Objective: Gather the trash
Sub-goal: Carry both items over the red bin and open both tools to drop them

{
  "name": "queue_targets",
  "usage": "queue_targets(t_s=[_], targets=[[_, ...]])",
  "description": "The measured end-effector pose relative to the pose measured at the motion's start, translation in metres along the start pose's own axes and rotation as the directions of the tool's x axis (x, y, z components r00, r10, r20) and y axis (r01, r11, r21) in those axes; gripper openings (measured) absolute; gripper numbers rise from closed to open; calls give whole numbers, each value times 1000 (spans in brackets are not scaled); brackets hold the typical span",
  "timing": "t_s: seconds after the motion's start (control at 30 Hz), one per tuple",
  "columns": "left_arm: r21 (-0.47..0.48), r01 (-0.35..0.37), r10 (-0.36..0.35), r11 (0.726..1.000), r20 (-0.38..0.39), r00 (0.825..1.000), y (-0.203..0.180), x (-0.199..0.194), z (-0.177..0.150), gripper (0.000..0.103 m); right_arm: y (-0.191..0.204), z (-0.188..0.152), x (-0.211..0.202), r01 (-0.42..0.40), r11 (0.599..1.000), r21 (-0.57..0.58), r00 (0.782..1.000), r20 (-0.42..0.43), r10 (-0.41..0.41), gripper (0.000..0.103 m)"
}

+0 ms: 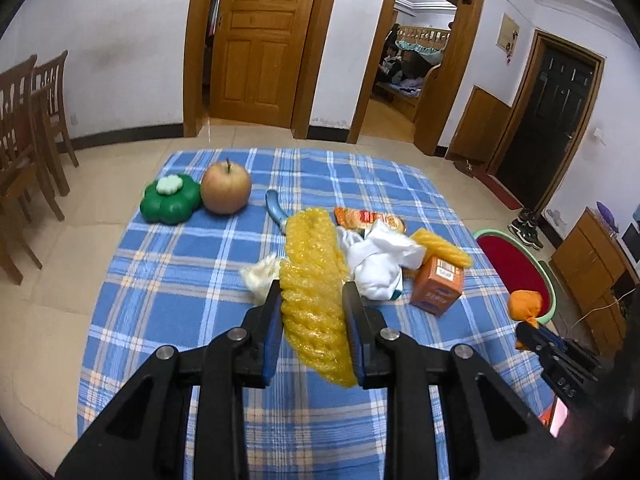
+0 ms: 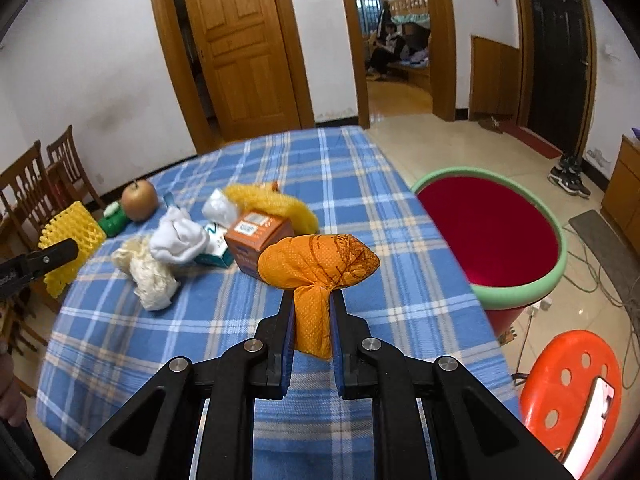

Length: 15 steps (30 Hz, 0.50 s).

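My left gripper (image 1: 311, 290) is shut on a yellow foam fruit net (image 1: 314, 276), held above the blue plaid table (image 1: 168, 320); it also shows in the right wrist view (image 2: 70, 246). My right gripper (image 2: 312, 298) is shut on an orange knotted cloth wad (image 2: 318, 264), held over the table's right side; it shows in the left wrist view (image 1: 524, 304). A red bin with a green rim (image 2: 492, 232) stands beside the table's right edge. Left on the table: white crumpled paper (image 2: 148, 272), white tissue (image 2: 180, 236), an orange carton (image 2: 256, 240), another yellow net (image 2: 272, 200).
An apple (image 1: 226, 192), a green flower-shaped box (image 1: 170, 198) and a blue-handled tool (image 1: 276, 206) lie at the far left of the table. A snack wrapper (image 1: 368, 218) lies mid-table. Wooden chairs (image 1: 24, 128) stand left. An orange stool (image 2: 572, 392) stands near right.
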<state>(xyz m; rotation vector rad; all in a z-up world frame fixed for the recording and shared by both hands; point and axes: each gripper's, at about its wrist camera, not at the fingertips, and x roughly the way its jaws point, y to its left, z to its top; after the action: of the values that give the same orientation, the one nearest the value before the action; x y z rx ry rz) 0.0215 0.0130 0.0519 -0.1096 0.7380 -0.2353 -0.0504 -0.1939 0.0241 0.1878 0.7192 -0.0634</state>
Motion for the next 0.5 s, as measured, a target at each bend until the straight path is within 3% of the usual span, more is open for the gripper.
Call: queue_targets(t_s=[0.23, 0.5], targets=[[40, 31, -32, 999, 9, 999, -26, 4, 9, 28, -24, 9, -10, 56, 998, 17, 998, 37, -57, 15], [115, 149, -146, 982, -29, 989, -83, 22, 24, 28, -71, 24, -10, 101, 991, 88, 992, 60, -107, 15]])
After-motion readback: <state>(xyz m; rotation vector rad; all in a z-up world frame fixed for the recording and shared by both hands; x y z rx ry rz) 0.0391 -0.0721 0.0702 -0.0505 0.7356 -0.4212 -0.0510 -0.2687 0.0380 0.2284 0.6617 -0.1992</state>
